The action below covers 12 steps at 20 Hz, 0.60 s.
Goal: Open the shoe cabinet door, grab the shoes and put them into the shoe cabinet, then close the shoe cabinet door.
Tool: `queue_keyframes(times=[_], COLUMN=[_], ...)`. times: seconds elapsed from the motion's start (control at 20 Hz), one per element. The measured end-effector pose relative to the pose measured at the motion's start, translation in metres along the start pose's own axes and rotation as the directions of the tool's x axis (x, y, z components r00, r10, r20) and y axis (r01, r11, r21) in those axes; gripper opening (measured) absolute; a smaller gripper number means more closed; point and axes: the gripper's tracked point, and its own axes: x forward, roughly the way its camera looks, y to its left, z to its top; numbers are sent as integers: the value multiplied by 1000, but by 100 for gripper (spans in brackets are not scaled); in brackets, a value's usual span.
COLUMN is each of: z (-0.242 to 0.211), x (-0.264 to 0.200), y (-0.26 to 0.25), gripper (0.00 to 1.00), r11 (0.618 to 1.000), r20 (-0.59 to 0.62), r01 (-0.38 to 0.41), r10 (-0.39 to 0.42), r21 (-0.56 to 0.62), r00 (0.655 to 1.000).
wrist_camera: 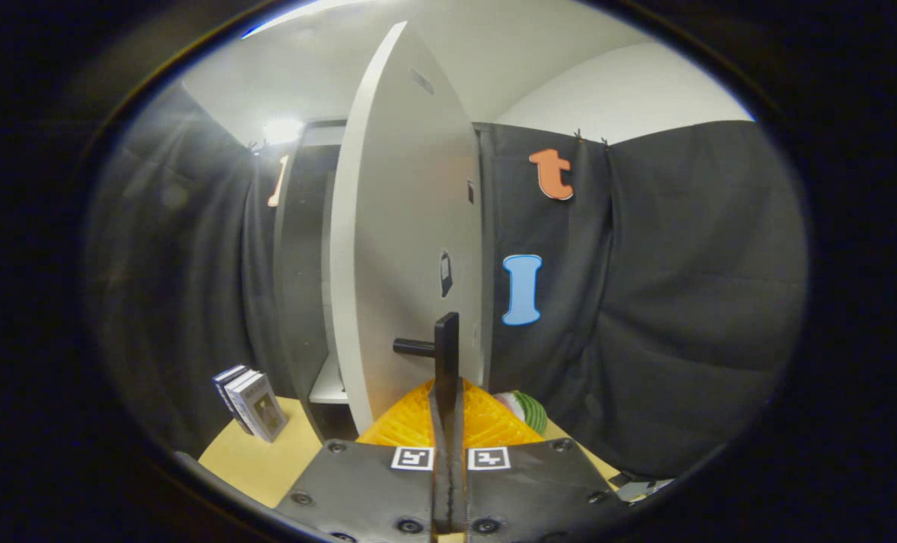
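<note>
Fingers: the gripper (pixel 448 445) has both fingers pressed together on the black bar handle (pixel 445 348), which rises between their tips.
Door: the tall white cabinet door (pixel 403 249) stands swung out edge-on just ahead of the fingers.
Cabinet: the dark grey shoe cabinet (pixel 302 286) stands open beyond the door, left of the fingers, a white shelf (pixel 330 383) inside.
Shoes: cannot tell.
Boxes: two small white cartons (pixel 250 401) stand on the tan wooden floor (pixel 267 460), left of the fingers.

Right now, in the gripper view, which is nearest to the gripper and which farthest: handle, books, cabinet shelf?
From the shut gripper:
1. Handle, clamped between the fingers.
2. Books, to the left on the table.
3. Cabinet shelf, inside, behind the open door.
</note>
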Motion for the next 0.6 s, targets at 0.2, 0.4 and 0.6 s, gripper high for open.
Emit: queue_keyframes(times=[0.2,0.4,0.6], z=[-1,-17,-17], x=[-3,-1,6], y=[-34,-70,-117], gripper=[2,2,2], r11=[1000,999,999], r20=[2,-47,-47], r01=[-15,-29,26], r10=[15,30,-25], r21=[5,31,31], r00=[1000,998,999])
